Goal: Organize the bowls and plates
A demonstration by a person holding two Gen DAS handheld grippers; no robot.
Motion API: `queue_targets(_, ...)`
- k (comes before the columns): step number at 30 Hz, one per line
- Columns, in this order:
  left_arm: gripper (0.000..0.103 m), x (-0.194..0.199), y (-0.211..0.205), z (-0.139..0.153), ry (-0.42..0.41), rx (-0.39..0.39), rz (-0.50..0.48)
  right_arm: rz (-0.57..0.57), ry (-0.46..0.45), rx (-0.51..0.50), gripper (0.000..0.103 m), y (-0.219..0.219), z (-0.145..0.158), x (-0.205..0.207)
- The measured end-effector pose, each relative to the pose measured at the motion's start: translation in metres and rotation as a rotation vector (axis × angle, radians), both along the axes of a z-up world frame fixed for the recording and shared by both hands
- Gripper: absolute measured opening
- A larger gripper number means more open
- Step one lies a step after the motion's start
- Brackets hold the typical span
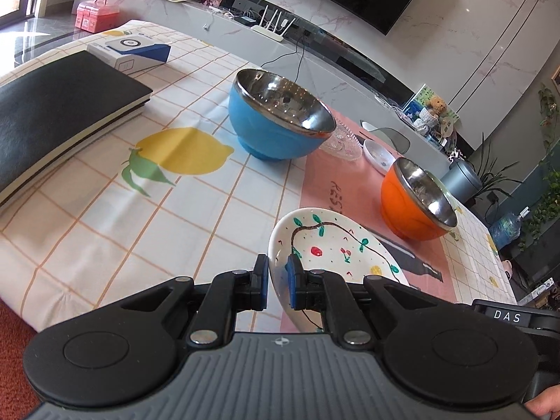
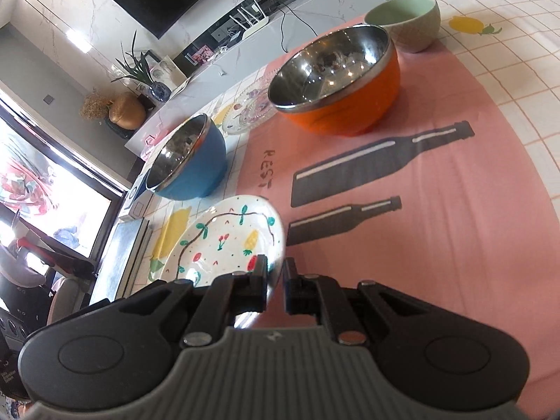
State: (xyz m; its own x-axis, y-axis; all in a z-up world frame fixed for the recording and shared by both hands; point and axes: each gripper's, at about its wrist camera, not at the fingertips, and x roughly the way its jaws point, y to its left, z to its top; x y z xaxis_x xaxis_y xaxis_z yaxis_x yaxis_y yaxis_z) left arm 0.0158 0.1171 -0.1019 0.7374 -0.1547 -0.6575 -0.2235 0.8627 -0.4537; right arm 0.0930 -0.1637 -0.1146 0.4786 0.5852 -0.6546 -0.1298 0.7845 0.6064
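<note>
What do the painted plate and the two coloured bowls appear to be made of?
The painted plate, gripped at its rim by both the left hand-held gripper and the right hand-held gripper, looks like glazed ceramic: glossy white with hand-drawn fruit. The blue bowl and orange bowl show mirror-like steel interiors; their matte coloured shells may be plastic or a coating.

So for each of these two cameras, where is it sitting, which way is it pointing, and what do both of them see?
Left wrist: sits behind the left gripper, facing across the table; its fingers clamp the painted plate.
Right wrist: sits behind the right gripper, facing the pink mat; its fingers straddle the same plate's opposite rim.
Shared: painted plate, blue bowl, orange bowl.
</note>
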Motion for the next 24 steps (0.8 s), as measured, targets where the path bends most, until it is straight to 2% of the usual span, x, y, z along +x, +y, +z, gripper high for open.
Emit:
queue_targets(9, 0.012, -0.009, 0.003, -0.014, 0.042, 0.008, 0.01, 0.022, 0.042, -0.034, 0.006, 0.008, -0.01, -0.011)
queue_targets(24, 0.012, 0.0, 0.0, -0.02, 0.061, 0.045, 0.009, 0.016, 0.027, -0.081, 0.006, 0.016, -0.019, -0.009)
